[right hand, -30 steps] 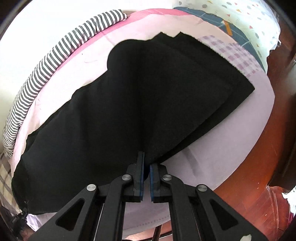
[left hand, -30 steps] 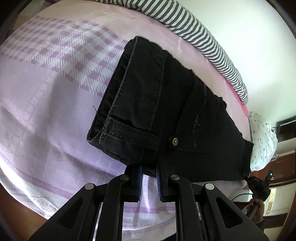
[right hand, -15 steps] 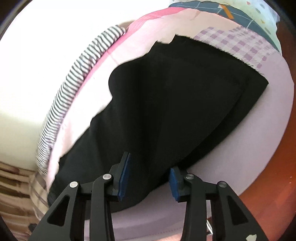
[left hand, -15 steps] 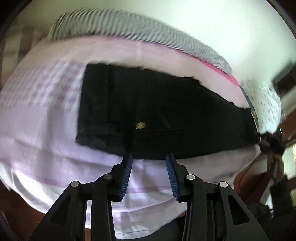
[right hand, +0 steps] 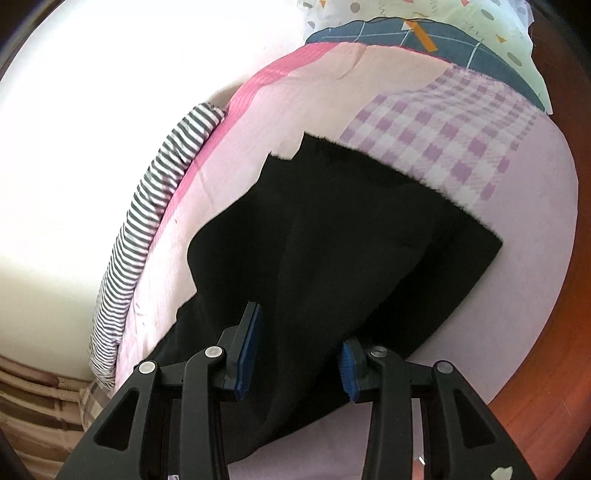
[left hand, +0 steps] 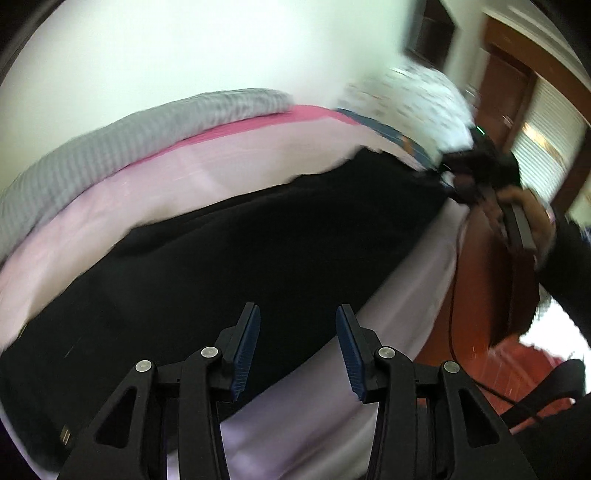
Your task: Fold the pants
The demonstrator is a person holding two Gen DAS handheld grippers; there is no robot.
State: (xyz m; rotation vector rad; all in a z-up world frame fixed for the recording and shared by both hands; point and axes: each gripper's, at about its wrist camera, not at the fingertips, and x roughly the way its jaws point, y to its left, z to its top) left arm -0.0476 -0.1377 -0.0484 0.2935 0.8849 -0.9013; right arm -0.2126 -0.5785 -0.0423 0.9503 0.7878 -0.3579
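Observation:
Black pants (left hand: 258, 251) lie folded lengthwise on the pink bed sheet (left hand: 177, 173). In the blurred left wrist view my left gripper (left hand: 297, 310) hovers over their near edge, its jaws opening with nothing pressed between the pads. My right gripper (right hand: 300, 325) stands open above the leg end of the pants (right hand: 351, 229). A fold of black cloth hides the tip of its right finger, and the pads do not clamp it. The frayed hems (right hand: 314, 147) point to the far side. A hand (left hand: 528, 218) holding the other gripper shows at the right of the left wrist view.
A grey-striped roll (right hand: 147, 229) runs along the wall side of the bed. Patterned pillows (right hand: 461, 22) lie past the pant hems. The checked part of the sheet (right hand: 461, 140) is to the right. The wooden bed frame (right hand: 554, 332) borders the near side, and a cable (left hand: 452, 314) hangs there.
Both grippers have let go of the pants and opened. The left one swung fast from the waistband toward the legs and rolled. The right one shifted a little along the leg end.

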